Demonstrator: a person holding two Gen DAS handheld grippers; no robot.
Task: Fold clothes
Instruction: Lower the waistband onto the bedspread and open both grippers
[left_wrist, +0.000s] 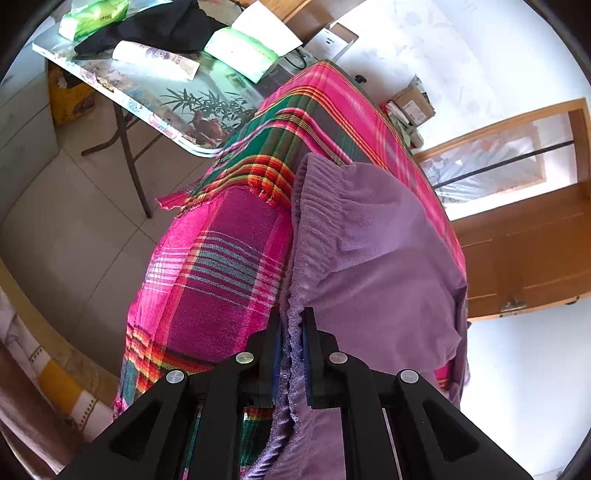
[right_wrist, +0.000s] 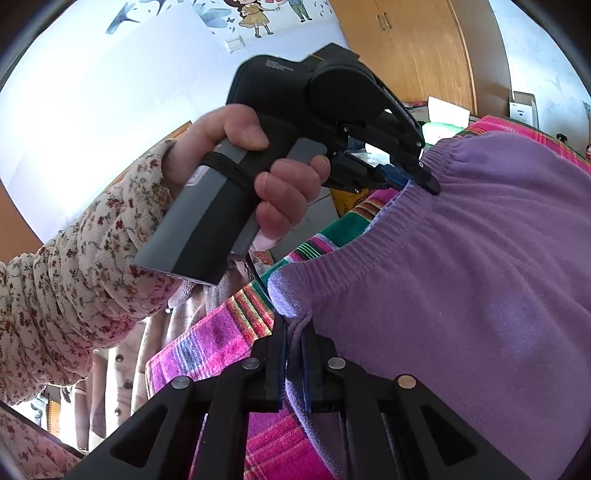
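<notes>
Nearest, left gripper (left_wrist: 291, 354) with fingers clamped on the fuzzy edge of the purple garment (left_wrist: 369, 251), pile squeezed between the pads. Right gripper (right_wrist: 294, 354) likewise pinched tight on the same garment's edge just below the gathered waistband (right_wrist: 369, 243). Garment draped over the plaid cloth (left_wrist: 221, 266) covering the surface, elastic waistband running away from the fingers, rest spread toward the right and far side. In the right wrist view, a hand (right_wrist: 258, 173) in a floral sleeve (right_wrist: 74, 288) gripping the other tool's handle, tip at the far end of the waistband. Task judged early: both waistband corners held, no fold visible yet, folding and flattening still to do. Farther left, folding table (left_wrist: 147, 99) with packets and dark cloth; far right, wooden door (left_wrist: 535, 240). Garment's legs or lower hem cut off, type hard to confirm; surface under the plaid hidden.
</notes>
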